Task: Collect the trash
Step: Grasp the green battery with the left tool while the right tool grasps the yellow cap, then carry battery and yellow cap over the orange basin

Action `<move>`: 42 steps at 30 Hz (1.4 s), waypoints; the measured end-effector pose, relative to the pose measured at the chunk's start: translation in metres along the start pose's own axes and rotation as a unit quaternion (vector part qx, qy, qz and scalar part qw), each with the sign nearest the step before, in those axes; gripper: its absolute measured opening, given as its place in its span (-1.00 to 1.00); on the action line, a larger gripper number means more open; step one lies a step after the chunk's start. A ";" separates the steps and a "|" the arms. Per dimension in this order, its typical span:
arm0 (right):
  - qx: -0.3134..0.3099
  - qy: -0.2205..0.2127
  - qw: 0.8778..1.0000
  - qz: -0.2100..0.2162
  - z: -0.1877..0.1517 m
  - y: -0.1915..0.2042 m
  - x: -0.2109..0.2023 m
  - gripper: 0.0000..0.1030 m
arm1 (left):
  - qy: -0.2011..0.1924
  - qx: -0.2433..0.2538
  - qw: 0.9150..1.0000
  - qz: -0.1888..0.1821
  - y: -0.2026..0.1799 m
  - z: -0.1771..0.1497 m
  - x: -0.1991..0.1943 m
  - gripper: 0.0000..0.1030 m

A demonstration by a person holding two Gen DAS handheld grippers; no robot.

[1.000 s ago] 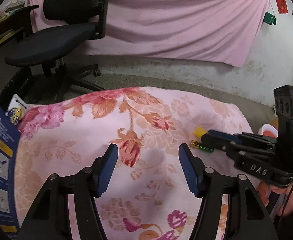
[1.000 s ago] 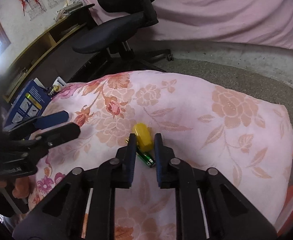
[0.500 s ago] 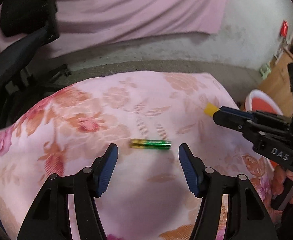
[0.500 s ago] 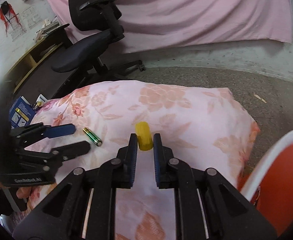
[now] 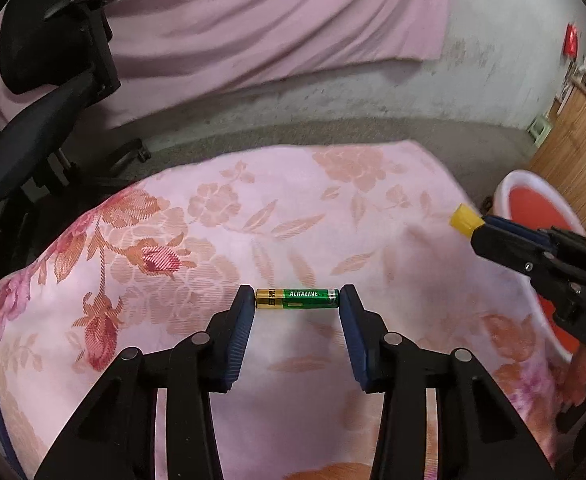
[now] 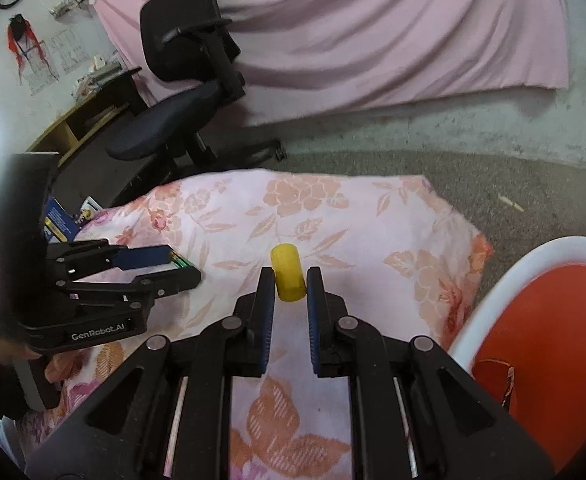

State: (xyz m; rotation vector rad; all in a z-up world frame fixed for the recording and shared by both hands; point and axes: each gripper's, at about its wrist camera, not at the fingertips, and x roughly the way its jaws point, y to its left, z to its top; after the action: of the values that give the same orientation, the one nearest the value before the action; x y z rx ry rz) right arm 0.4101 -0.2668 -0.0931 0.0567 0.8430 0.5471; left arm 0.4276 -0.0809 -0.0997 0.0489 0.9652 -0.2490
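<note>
The right gripper [image 6: 289,286] clamps the yellow cap [image 6: 288,278], near the orange bin [image 6: 549,344]; the left gripper [image 5: 297,300] brackets the battery [image 5: 297,298] end to end (contact unclear) on the floral cloth [image 5: 333,208]; next, probably, squeeze and lift.

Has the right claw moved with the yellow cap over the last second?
Yes. The right claw, shut on the yellow cap, has swung right across the floral cloth toward the red bin.

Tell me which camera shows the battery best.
The left wrist view: the battery lies crosswise between the left gripper fingertips, label readable. The right wrist view shows only its green end behind that gripper.
</note>
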 end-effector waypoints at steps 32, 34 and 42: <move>-0.005 -0.406 0.902 -0.145 -0.059 -0.031 -0.242 -0.26 | -0.399 0.073 0.906 -0.118 -0.181 0.005 -0.184 -0.26; -0.002 -0.408 0.900 -0.152 -0.062 -0.036 -0.248 -0.26 | -0.398 0.085 0.905 -0.123 -0.198 0.002 -0.183 -0.26; 0.027 -0.391 0.906 -0.160 -0.078 -0.063 -0.263 -0.25 | -0.361 0.100 0.916 -0.146 -0.240 0.002 -0.158 -0.26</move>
State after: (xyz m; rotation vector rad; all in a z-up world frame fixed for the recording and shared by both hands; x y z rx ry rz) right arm 0.2404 -0.4604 0.0209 0.1718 0.0706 0.1521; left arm 0.2880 -0.2847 0.0473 -0.0030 0.2009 -0.5931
